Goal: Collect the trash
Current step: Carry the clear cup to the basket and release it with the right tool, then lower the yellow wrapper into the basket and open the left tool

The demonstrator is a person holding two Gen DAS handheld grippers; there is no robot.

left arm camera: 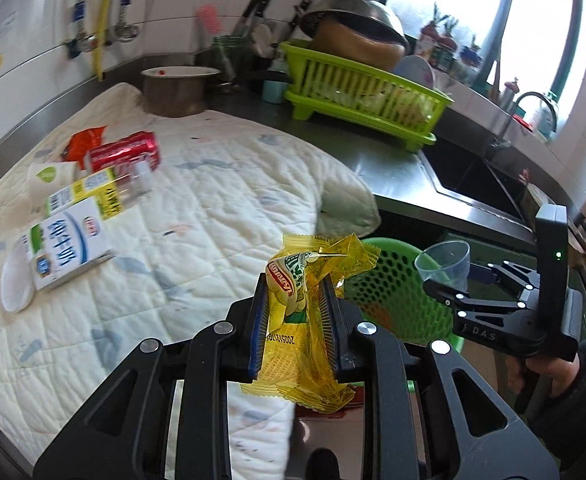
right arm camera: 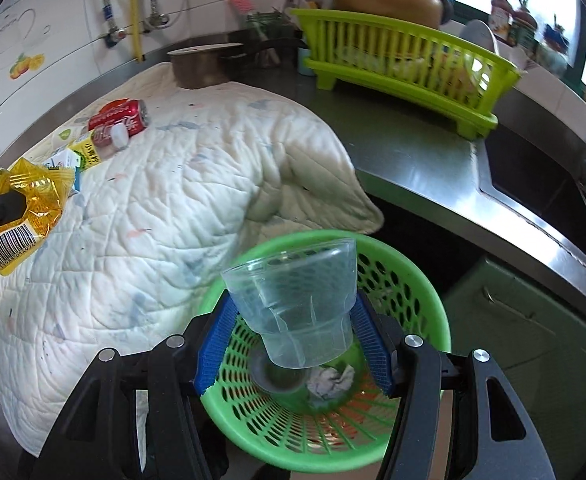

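Holding cup (right arm camera: 299,312) in right fingers (right arm camera: 293,344), wrapper (left arm camera: 301,320) pinched left; we should open only once centered over basket (right arm camera: 425,292).

- Daylight floods in from the window (left arm camera: 473,12) at two o'clock, blown out white.
- My views bend hard at the dark rims.
- The dish rack (right arm camera: 405,64) smears with motion blur.

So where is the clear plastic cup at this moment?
In the right wrist view the clear plastic cup is clamped in the right hand-held gripper, directly above the green basket that sits below the counter edge.
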